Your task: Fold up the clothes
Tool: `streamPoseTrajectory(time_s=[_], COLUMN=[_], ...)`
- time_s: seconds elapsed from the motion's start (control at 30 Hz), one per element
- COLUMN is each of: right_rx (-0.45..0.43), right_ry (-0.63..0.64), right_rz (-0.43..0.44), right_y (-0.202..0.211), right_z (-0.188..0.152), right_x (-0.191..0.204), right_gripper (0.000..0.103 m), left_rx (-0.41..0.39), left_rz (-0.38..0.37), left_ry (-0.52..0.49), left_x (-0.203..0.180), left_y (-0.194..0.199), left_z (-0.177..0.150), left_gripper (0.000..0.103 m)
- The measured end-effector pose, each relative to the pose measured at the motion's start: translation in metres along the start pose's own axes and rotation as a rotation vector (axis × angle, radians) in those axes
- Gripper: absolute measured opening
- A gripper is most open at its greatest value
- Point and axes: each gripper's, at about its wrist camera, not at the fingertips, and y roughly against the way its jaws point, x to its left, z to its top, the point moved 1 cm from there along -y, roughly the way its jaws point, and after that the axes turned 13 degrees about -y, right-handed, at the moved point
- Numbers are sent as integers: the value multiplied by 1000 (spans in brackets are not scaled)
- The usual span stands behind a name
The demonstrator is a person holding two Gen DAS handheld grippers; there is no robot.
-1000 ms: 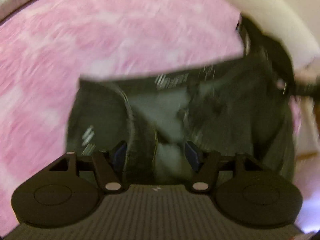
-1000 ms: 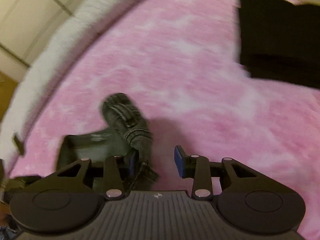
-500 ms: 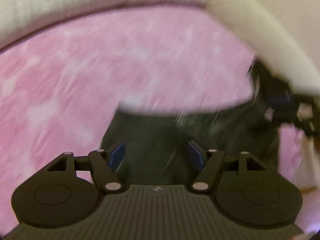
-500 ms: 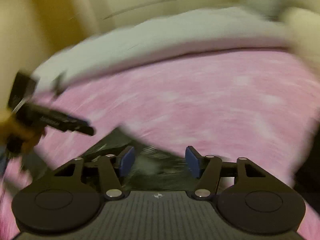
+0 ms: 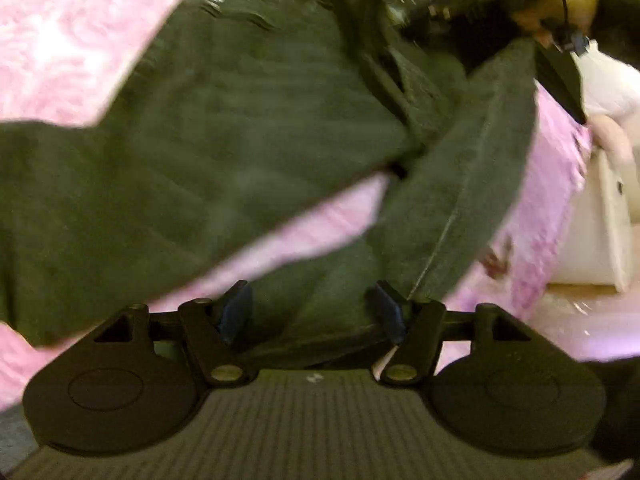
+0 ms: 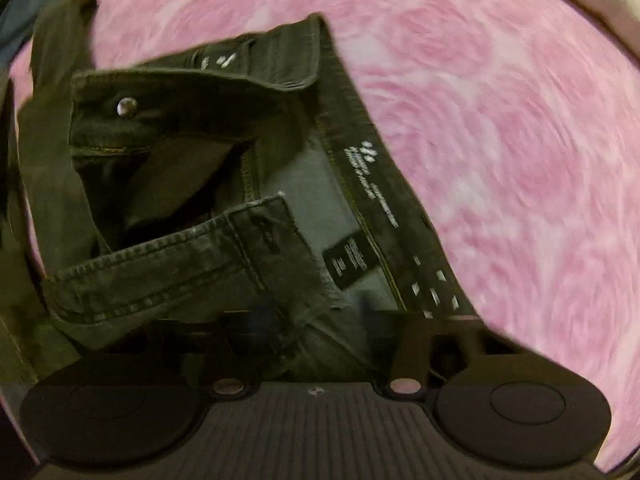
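Left tool [image 5: 312, 314] apart over jeans [image 5: 224, 128]. Right tool [image 6: 316, 328] blurred: spread or clamped, cannot tell. Risk: waistband [image 6: 192, 272] slipping, jeans bunching on bed [image 6: 500, 128].

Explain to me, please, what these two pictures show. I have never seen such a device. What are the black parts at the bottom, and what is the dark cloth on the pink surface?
There is no robot here. A person holds one two-finger gripper in each hand, and each carries a wide-angle camera looking forward along its fingers. The black shapes at the bottom are the gripper itself.

One picture is from the left gripper. Its blue-padded fingers stand apart, with dark cloth between them. Top right there you see the other gripper, held in a hand.

The other picture is from the right gripper. Its fingertips are blurred, so I cannot tell whether it pinches the cloth.

The cloth is a pair of dark jeans: the waistband, metal button and labels show. It lies on a fluffy pink blanket.
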Motion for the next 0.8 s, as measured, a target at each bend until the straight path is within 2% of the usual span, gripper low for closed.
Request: streamPoseTrajectory(time_s=[0.13,0.2,0.3,0.37,0.47,0.57,0.6,0.73,0.8], right_rx=[-100,-159,-239,-272,-288,-304,-310,-331,-332], right_ry=[-43,-48,-56,-63,-67,-71,-72,-78,-73], right_rz=[17,16,-4,-26,-50,-74,-82,-115,-105], right_y=[51,82,124,142,145,147,148,152,148], right_z=[-28,-47,-79,-95,-109,-124,-128,-147,-144], right_x=[7,18,37,48,60,72,76,93,89], right_gripper=[19,18,17,17,17,17,17,17,17], left_rx=[42,34,-75,-178,-309,-380,-387,-371,-339], left_rz=[-81,-97,-72,-36,-5,-69,-100,-214,-296], left_ry=[-36,-51,-57,-72,-74,-74,-81,-130,-156], left_x=[-29,-36,-24,-12,11,30,33,27,21], left_y=[-3,3,23,37,47,35,28,-4,-15], left_z=[-18,-24,-14,1,34,84,99,151,167], left_gripper=[56,55,56,58,66,69,74,75,76])
